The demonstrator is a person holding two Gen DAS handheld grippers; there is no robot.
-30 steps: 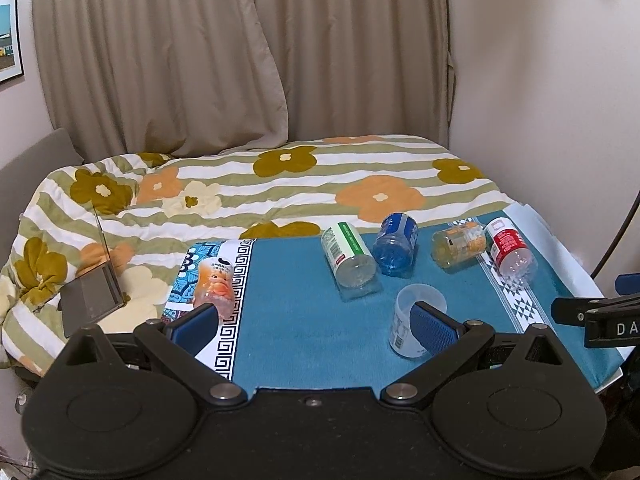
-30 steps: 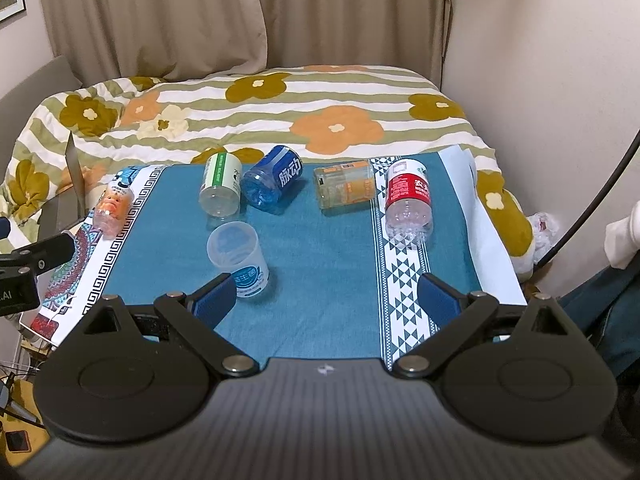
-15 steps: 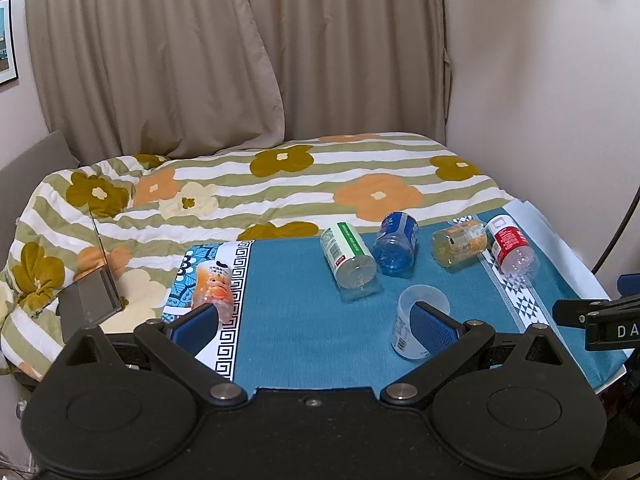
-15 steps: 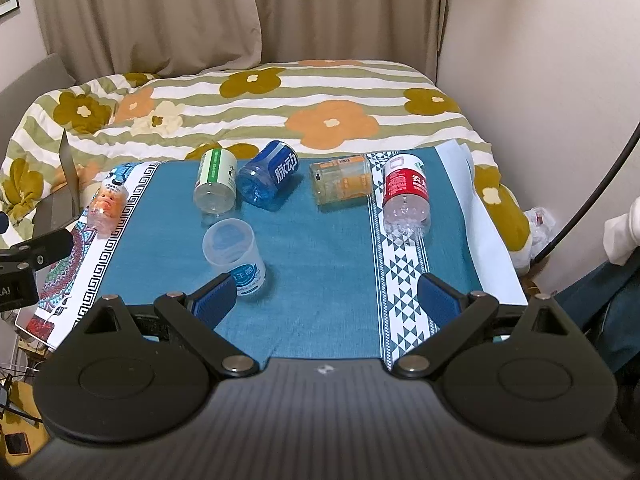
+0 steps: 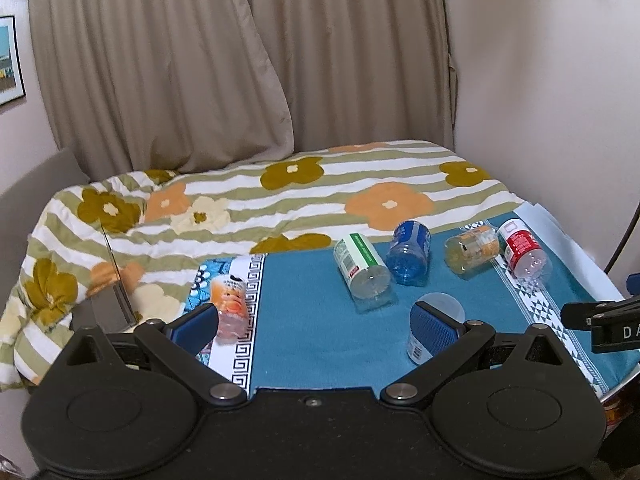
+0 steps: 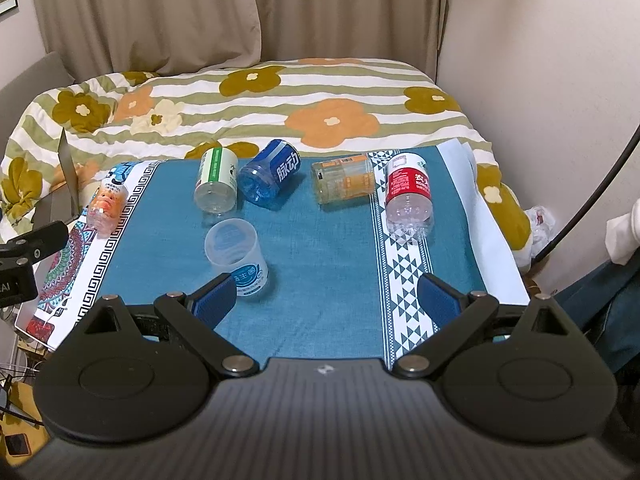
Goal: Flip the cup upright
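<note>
cup (image 6: 237, 254): translucent, blue label, upside down on the blue cloth (image 6: 320, 264), near-left part of the surface; just in front of the green-label bottle (image 6: 216, 182)
left gripper (image 5: 316, 326): jaws wide, holding nothing; its right pad overlaps the cup in the left wrist view, contact unclear
right gripper (image 6: 326, 300): jaws wide, empty; cup just past the left pad
other bottles: blue (image 6: 272, 176), orange (image 6: 344, 178), red-label (image 6: 408, 196) and peach (image 6: 106, 204), all lying on their sides
</note>
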